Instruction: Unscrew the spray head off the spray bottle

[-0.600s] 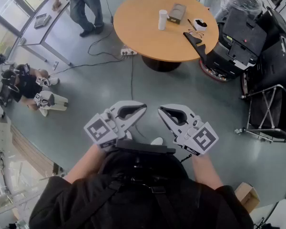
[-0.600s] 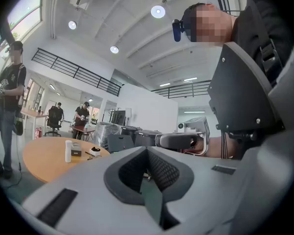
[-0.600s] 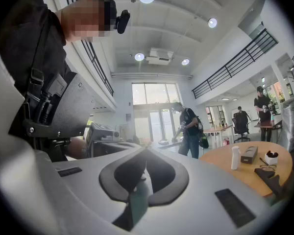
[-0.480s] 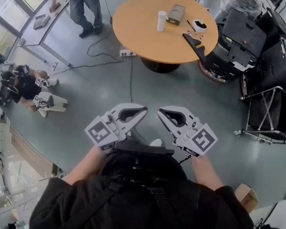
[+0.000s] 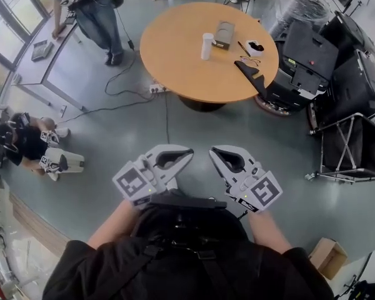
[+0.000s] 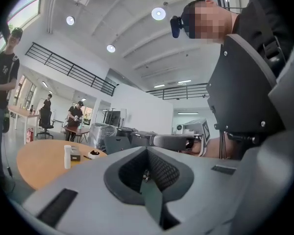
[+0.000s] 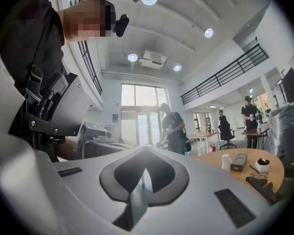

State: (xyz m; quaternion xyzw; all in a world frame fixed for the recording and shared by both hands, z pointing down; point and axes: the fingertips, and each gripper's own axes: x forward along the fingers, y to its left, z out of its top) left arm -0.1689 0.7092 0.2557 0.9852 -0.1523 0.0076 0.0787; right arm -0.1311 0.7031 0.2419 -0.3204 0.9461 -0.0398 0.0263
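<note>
Holds left gripper [image 5: 190, 150] and right gripper [image 5: 212, 150] side by side, both jaws closed together and empty, well apart from worktop [image 5: 175, 61] carrying white bottle [image 5: 206, 45].

Looks like an open lab hall: round wooden table [image 5: 175, 49] at 12 o'clock, black equipment cases [image 5: 309, 58] at 2 o'clock, mezzanine railing [image 6: 68, 68] overhead.

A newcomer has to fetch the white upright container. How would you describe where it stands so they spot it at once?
Look for the round wooden table on the grey floor. Near its middle stands the white container, beside a flat grey box. It alone there is tall, upright and all white; everything else on the table lies low.
</note>
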